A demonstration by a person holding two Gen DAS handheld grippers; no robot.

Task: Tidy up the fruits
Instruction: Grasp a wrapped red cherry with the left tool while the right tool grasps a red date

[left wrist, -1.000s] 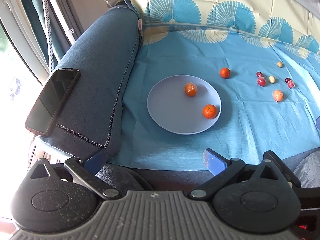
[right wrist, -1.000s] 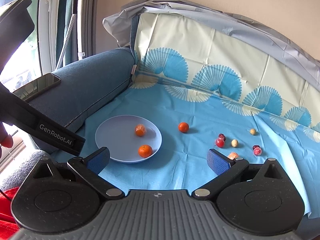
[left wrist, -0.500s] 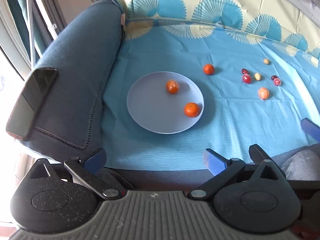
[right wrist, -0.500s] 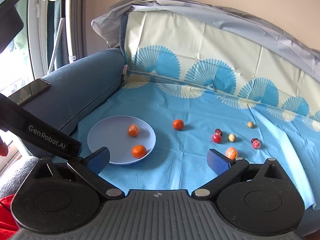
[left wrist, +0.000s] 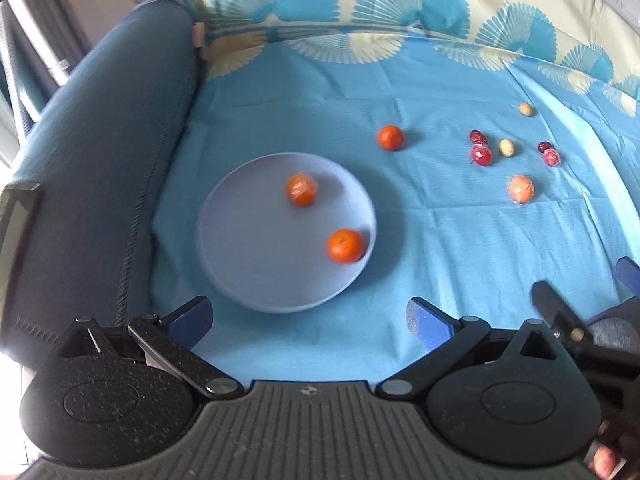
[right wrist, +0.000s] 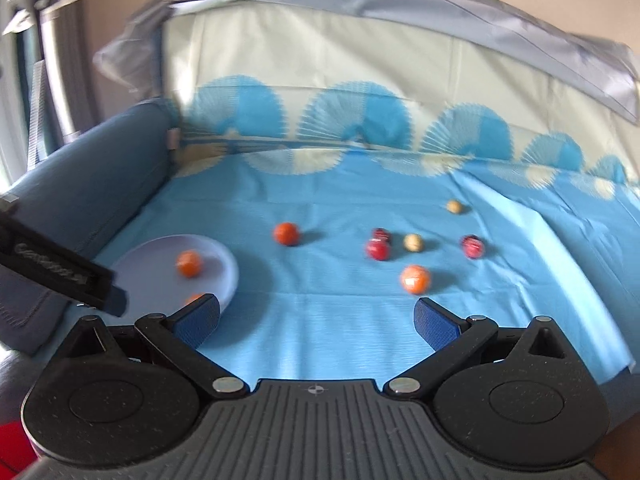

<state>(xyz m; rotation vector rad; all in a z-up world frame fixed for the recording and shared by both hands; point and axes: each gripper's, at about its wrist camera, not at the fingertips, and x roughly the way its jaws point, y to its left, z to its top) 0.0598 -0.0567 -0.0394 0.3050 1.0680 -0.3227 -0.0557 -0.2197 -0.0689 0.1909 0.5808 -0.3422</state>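
A lilac plate (left wrist: 256,264) on the blue cloth holds two oranges (left wrist: 345,245) (left wrist: 302,189). A loose orange (left wrist: 390,137) lies beyond the plate. A pale wrapped orange (left wrist: 521,189), red fruits (left wrist: 481,155) (left wrist: 551,156) and small yellow fruits (left wrist: 506,147) lie to the right. My left gripper (left wrist: 308,316) is open and empty, just short of the plate's near rim. My right gripper (right wrist: 318,318) is open and empty, near the wrapped orange (right wrist: 415,279), with the plate (right wrist: 216,256) at its left.
A dark blue sofa armrest (left wrist: 92,152) rises left of the plate, with a phone (left wrist: 16,216) on it. The patterned backrest cover (right wrist: 360,80) stands behind the fruit. The other gripper's arm (right wrist: 60,272) crosses the left of the right wrist view.
Both grippers have moved forward toward the cloth and the fruit looks closer. The left one has shifted right, so the armrest and phone slid left. Jaws stay open.
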